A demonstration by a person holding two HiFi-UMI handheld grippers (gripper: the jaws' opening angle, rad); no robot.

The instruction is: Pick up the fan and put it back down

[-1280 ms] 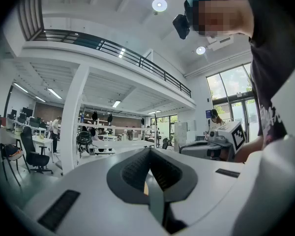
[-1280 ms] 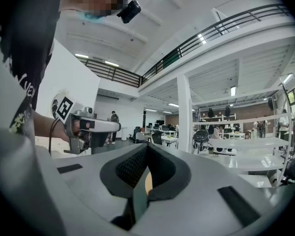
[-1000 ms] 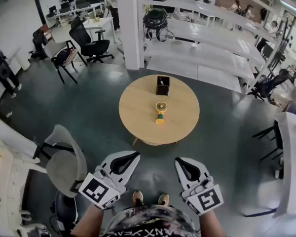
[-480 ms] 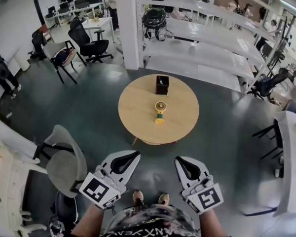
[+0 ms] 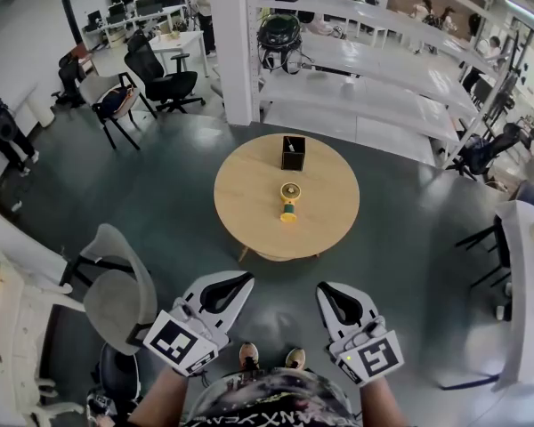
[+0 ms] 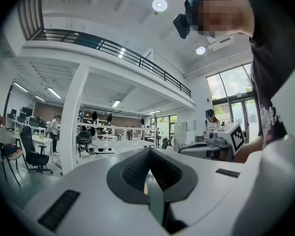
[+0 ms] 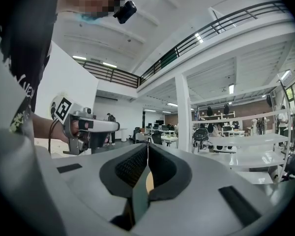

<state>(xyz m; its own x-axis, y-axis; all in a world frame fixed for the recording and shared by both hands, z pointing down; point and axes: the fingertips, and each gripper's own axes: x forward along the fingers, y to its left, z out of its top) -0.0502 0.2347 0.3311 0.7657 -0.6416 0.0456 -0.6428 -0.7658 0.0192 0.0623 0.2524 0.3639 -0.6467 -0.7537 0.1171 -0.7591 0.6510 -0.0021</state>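
Fan [image 5: 289, 201], small and yellow, sits near the middle of the round wooden tabletop [image 5: 245, 194]. In the head view its long axis runs from far to near: the round head is at the far end with its face showing to the camera, and the green-banded handle points back toward the person. No writing on it is large enough to read. A black box [image 5: 293, 154] stands just beyond the head, apart from it. Both grippers are held well short of the tabletop, over the dark floor [image 5: 409, 238]. The left gripper [image 5: 246, 277] has its jaws pressed together with nothing between them, and the right gripper [image 5: 322, 289] is closed and empty too. Each carries a cube with a black-and-white square marker. The print on the person's shirt [image 5: 265, 405] is too warped to read.
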